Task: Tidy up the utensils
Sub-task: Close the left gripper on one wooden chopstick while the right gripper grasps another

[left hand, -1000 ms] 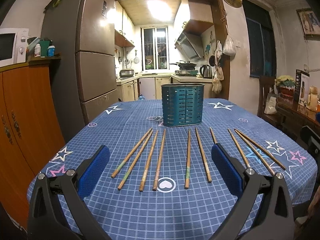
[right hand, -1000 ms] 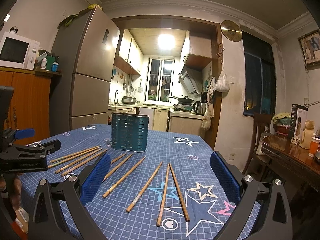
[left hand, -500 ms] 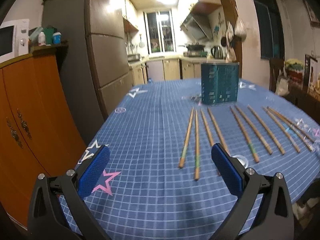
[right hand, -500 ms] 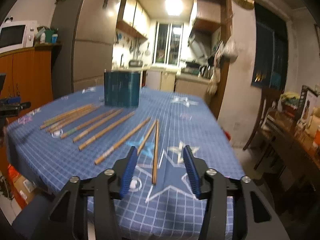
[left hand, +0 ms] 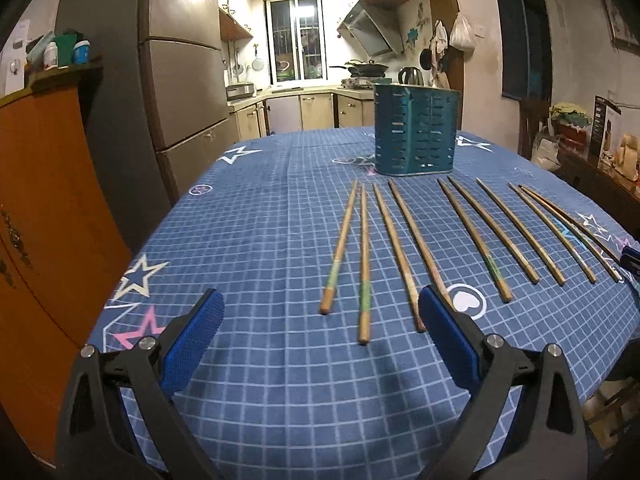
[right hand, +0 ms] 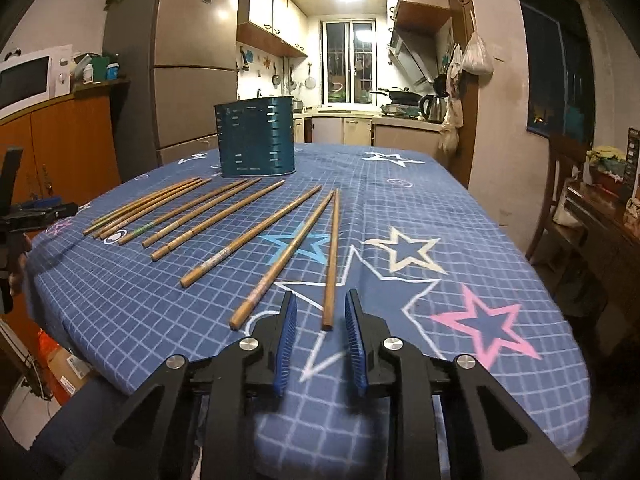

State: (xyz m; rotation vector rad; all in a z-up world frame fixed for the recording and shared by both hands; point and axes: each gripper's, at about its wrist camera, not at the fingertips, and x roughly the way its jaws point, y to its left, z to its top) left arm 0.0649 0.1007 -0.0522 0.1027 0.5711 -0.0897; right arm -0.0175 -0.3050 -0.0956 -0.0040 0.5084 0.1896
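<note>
The right gripper (right hand: pixel 320 330), narrowly open and empty, sits at the frame's lower middle, the nearest chopstick (right hand: pixel 331 256) running straight up from its gap toward the holder (right hand: pixel 256 138).

Your left gripper (left hand: pixel 320 320) hangs wide open over the tablecloth (left hand: pixel 248 224); chopsticks (left hand: pixel 400 240) fan out at 1 o'clock, teal holder (left hand: pixel 414 132) behind them.

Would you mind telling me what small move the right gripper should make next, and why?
Probably ease the right gripper forward so its fingers straddle the near end of the rightmost chopstick, then close. Its jaws stand narrowly apart with that end just ahead of them, not yet gripped. All the chopsticks lie flat on the tablecloth, and none is visibly in the teal holder.
</note>
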